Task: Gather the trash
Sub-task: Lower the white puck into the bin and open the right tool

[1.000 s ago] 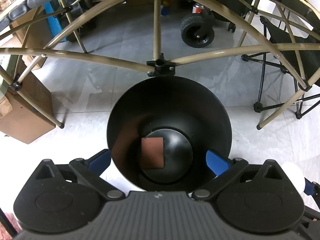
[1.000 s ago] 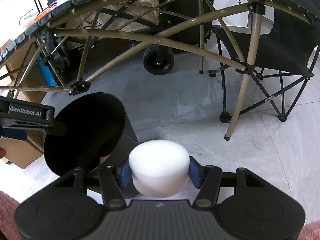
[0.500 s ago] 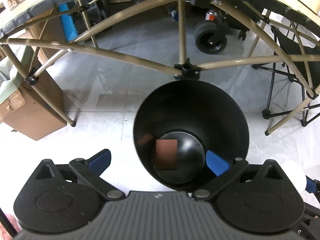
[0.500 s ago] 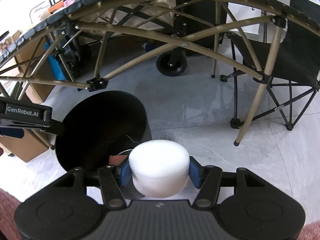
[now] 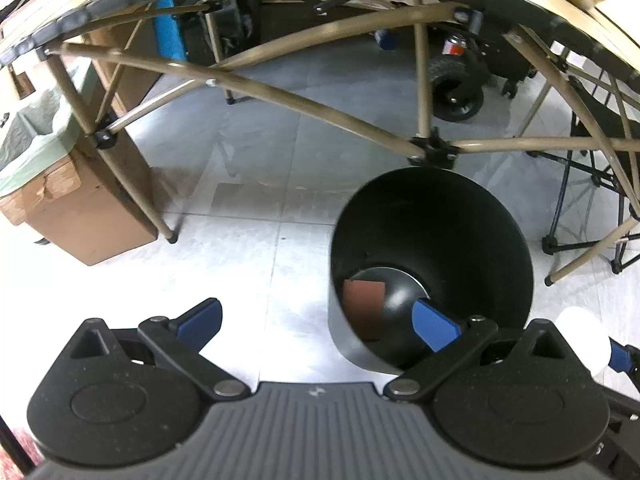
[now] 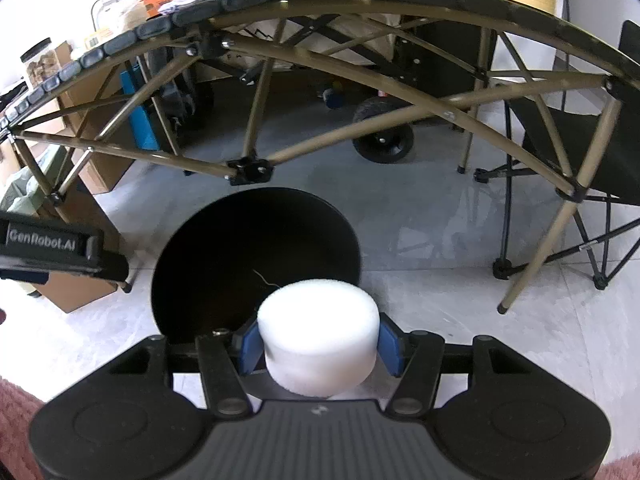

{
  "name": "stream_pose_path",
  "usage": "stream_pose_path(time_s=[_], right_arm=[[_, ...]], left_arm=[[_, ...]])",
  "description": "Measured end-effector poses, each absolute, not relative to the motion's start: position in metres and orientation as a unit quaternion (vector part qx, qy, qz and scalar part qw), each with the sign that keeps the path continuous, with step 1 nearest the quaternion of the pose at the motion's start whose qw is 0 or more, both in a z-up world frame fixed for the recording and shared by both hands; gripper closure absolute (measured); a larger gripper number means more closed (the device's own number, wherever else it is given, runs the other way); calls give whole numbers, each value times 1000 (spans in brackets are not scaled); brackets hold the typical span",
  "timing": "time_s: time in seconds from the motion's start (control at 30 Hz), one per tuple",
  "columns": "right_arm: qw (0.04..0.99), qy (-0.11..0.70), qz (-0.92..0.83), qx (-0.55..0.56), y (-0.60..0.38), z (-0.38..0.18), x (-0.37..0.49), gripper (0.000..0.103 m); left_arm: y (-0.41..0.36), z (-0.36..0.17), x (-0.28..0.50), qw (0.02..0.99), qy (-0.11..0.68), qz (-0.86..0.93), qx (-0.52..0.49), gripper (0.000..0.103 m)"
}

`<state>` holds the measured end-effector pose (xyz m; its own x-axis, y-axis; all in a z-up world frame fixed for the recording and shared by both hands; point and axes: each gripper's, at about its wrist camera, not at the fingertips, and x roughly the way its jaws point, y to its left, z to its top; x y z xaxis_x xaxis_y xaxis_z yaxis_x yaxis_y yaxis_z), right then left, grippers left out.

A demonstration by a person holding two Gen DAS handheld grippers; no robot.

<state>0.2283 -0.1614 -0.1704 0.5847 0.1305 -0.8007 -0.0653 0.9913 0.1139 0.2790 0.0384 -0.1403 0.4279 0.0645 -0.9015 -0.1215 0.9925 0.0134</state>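
Note:
A black round trash bin (image 5: 434, 216) stands on the floor under a folding table; it also shows in the right wrist view (image 6: 256, 240). A brown square piece (image 5: 362, 304) lies inside it. My left gripper (image 5: 318, 322) is open and empty, with its right finger over the bin's rim. My right gripper (image 6: 318, 342) is shut on a white foam cylinder (image 6: 318, 340) and holds it above the bin's near edge. The cylinder shows at the right edge of the left wrist view (image 5: 580, 336).
The table's tan crossed legs (image 5: 304, 104) span above the bin. A cardboard box (image 5: 80, 208) stands left. A folding chair (image 6: 580, 148) stands right. A black wheel (image 6: 384, 136) sits behind. The left gripper body (image 6: 52, 248) shows at the left of the right wrist view.
My left gripper has shifted left, so the bin now sits under its right finger. My right gripper has carried the foam cylinder left to over the bin's near edge.

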Motion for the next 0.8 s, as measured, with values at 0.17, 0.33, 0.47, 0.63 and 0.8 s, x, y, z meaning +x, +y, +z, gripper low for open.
stream_pose_path(time_s=[0.17,0.33,0.47,0.63,0.8], right_arm=[[894,443,64,30,-145,-163,239,46],[894,441,81,18,-124,-159,248,45],[888,450,94,8,-111,-159,256,45],[885,455,95,6,-102,-161,263,45],[882,463,91,10,-95,-163,274,45]], left_arm=[[56,-141,276,843,532,65,-37,0],[73,-143,273,842,532,75,-46,0],[88,-144,269,840,533,86,-54,0],[105,-147,265,839,531,97,-60,0],[114,-149,263,837,533,105,-66,0]])
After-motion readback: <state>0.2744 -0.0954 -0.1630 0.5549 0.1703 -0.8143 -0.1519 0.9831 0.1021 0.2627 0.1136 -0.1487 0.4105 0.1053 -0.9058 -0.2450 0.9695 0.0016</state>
